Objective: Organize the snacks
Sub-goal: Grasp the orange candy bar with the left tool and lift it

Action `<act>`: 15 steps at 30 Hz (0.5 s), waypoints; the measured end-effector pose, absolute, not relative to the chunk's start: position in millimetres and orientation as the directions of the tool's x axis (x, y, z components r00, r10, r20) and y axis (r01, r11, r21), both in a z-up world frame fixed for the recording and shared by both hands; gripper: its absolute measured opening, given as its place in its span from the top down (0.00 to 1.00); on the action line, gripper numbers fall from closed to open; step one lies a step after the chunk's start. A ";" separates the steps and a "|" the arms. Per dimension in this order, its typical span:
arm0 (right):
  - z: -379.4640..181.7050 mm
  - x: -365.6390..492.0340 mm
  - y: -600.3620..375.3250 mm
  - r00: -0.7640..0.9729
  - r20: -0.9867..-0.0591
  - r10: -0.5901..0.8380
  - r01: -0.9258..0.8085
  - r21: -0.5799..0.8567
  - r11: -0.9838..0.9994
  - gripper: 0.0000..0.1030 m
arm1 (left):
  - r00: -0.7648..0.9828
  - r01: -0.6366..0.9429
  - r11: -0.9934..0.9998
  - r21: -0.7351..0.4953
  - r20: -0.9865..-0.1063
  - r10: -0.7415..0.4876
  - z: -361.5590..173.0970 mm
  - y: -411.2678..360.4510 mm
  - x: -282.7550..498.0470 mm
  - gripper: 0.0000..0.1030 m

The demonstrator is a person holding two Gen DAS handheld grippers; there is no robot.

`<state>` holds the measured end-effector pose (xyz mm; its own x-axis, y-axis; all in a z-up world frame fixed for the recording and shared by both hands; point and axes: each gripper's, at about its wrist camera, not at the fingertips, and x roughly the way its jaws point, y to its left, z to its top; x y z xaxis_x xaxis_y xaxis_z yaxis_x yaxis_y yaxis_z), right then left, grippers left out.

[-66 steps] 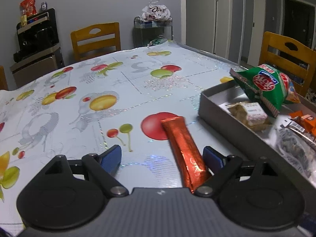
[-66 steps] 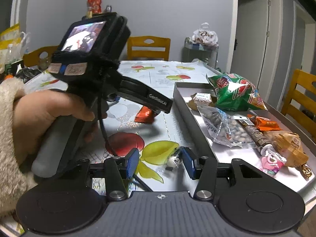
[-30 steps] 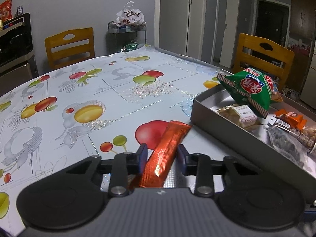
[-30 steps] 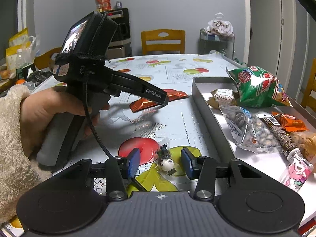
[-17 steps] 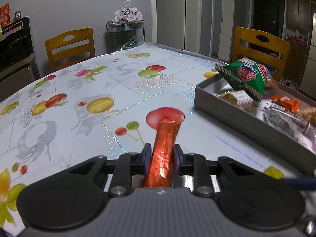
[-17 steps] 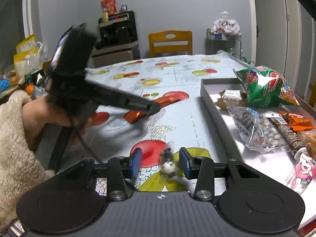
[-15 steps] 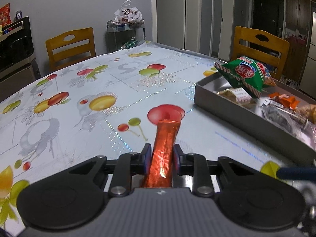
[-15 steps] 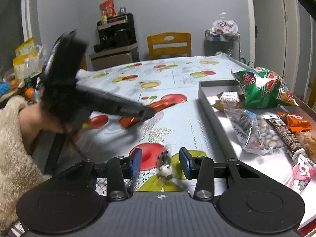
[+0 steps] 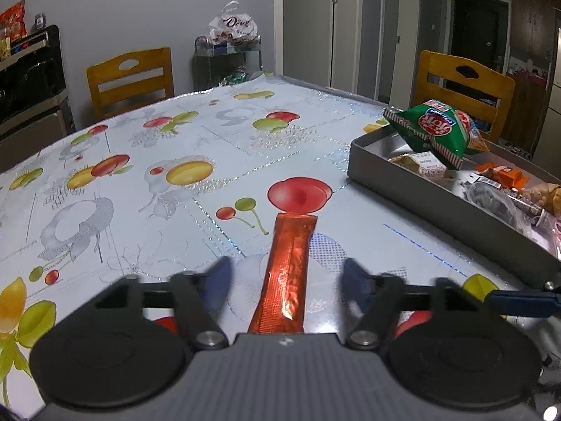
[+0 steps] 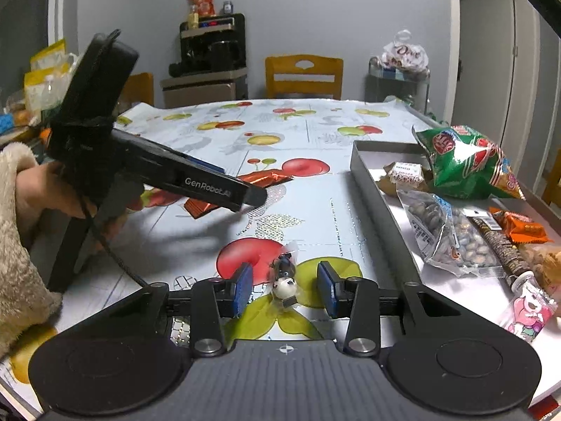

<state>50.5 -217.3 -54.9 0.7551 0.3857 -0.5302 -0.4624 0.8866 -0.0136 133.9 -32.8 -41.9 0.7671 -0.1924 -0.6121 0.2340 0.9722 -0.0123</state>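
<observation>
A long orange foil snack packet (image 9: 293,242) lies flat on the fruit-print tablecloth. My left gripper (image 9: 285,280) straddles it, its jaws opening and blurred, with the pads clear of the foil. From the right wrist view the left gripper (image 10: 245,194) points down at the packet (image 10: 268,178), held by a hand (image 10: 38,189) in a fuzzy sleeve. My right gripper (image 10: 285,293) hovers low over a small panda candy (image 10: 286,284) in clear wrap. The candy sits between the blue pads with a gap on each side.
A grey tray (image 10: 380,207) at the right holds a green chip bag (image 10: 463,165), a nut bag (image 10: 452,238), an orange bar (image 10: 524,226) and other snacks. Wooden chairs (image 9: 131,77) stand around the table. A rack with a white bag (image 9: 231,28) is behind.
The left jaws were shut on the orange packet and have sprung apart, leaving it on the cloth. The right gripper stays over the panda candy.
</observation>
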 end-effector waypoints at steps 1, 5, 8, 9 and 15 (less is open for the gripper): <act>-55.6 49.1 -216.4 0.757 -0.527 0.386 -0.466 -0.021 0.885 0.60 | 0.760 0.223 0.974 -0.023 -0.621 -0.189 -43.0 -32.4 136.6 0.15; -57.1 44.5 -212.8 0.761 -0.515 0.394 -0.481 -0.041 0.876 0.63 | 0.759 0.204 0.978 -0.030 -0.627 -0.178 -43.2 -34.3 141.6 0.14; -57.1 43.6 -211.9 0.761 -0.514 0.397 -0.482 -0.039 0.875 0.65 | 0.766 0.208 0.978 -0.022 -0.618 -0.177 -41.7 -36.0 140.4 0.25; -57.1 43.4 -212.0 0.762 -0.513 0.394 -0.480 -0.039 0.877 0.66 | 0.770 0.209 0.978 -0.019 -0.613 -0.177 -41.1 -36.4 139.5 0.31; -56.7 41.8 -213.5 0.771 -0.510 0.383 -0.468 -0.044 0.883 0.77 | 0.779 0.218 0.976 -0.017 -0.600 -0.184 -38.7 -37.3 137.6 0.57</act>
<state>41.8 -213.5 -56.7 0.7705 0.3828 -0.5097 -0.4677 0.8828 -0.0439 137.6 -37.3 -38.7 0.7788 -0.1842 -0.5997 0.2177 0.9759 -0.0171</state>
